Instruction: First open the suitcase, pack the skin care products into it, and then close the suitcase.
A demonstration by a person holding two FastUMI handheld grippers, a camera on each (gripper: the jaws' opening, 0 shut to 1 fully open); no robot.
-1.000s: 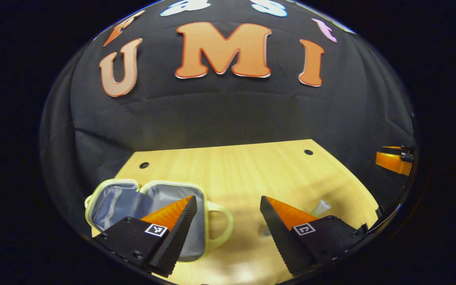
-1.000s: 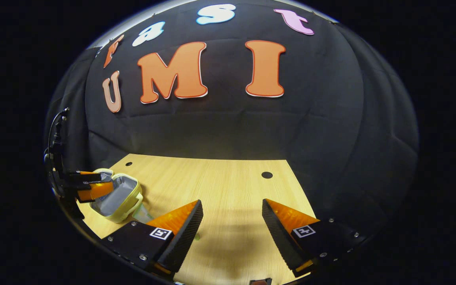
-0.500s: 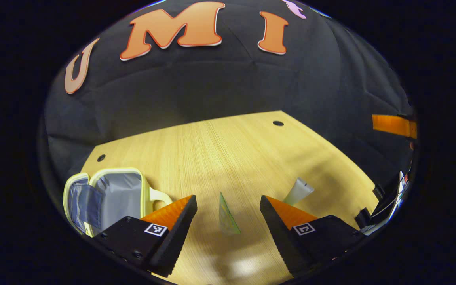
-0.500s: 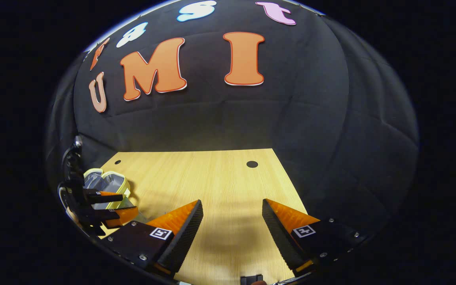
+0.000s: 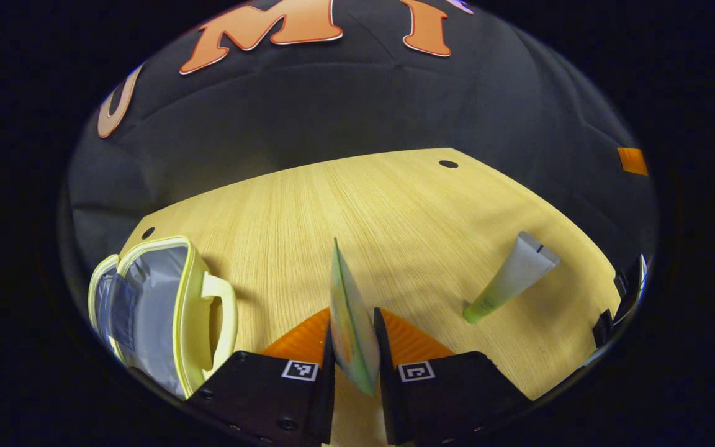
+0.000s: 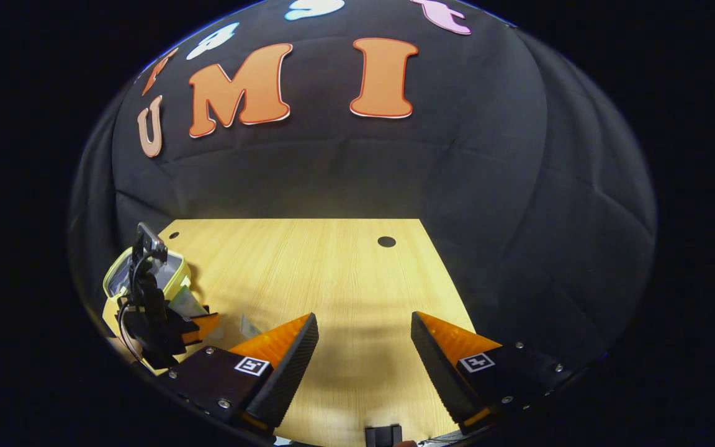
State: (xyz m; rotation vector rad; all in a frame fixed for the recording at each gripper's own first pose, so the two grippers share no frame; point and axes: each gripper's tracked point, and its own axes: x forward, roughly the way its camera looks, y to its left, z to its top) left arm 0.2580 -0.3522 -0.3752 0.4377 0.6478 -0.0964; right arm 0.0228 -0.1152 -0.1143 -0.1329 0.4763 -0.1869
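My left gripper (image 5: 354,335) is shut on a thin green sachet (image 5: 350,316), which stands upright on edge between its fingers on the wooden table (image 5: 382,211). To its left lies the pale yellow suitcase (image 5: 159,304), open, with a grey lining and a handle facing the gripper. A pale tube with a green cap (image 5: 509,279) lies on the table to the right. In the right gripper view my right gripper (image 6: 364,338) is open over bare table, with nothing between its fingers. The left gripper (image 6: 199,329) and the suitcase (image 6: 171,273) show at that view's far left.
The table (image 6: 332,279) has small round holes near its far corners (image 6: 386,241). The black cloth wall rises just behind the far edge. The table's right edge runs close to my right gripper.
My left gripper moved right from over the suitcase to the sachet and shut on it. The right gripper stayed open and barely shifted.
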